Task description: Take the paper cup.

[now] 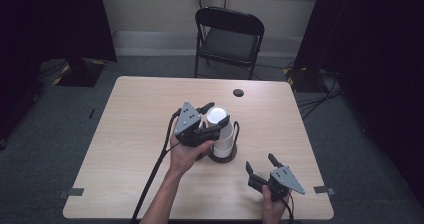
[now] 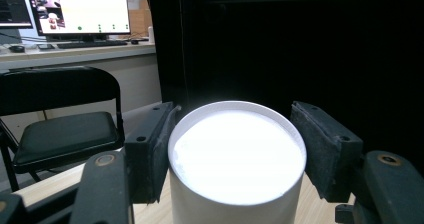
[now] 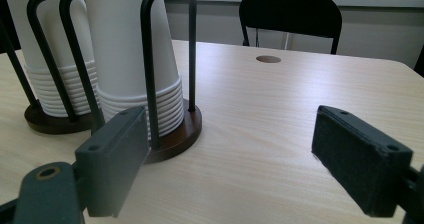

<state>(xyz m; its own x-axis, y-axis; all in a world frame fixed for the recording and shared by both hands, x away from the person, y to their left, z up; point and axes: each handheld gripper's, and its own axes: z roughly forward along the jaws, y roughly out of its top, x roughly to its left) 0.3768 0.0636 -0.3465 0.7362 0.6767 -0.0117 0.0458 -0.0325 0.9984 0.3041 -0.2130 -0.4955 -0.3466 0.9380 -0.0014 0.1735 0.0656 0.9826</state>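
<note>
A stack of white paper cups (image 1: 224, 140) stands upright in a black wire holder on a dark round base (image 1: 223, 157) at the table's middle. My left gripper (image 1: 216, 113) reaches over it from the left, and its pads press the sides of the top cup (image 2: 237, 154) just below the rim. In the right gripper view this stack (image 3: 132, 49) is close by, and a second stack of cups (image 3: 40, 44) in its own holder stands behind it. My right gripper (image 1: 260, 164) stands open near the table's front right edge, with nothing between its fingers (image 3: 117, 154).
The light wooden table (image 1: 140, 114) has a small round hole (image 1: 238, 92) near its far edge. A black folding chair (image 1: 230, 36) stands behind it. Dark curtains hang at both sides. The left gripper's cable (image 1: 152, 176) trails to the front edge.
</note>
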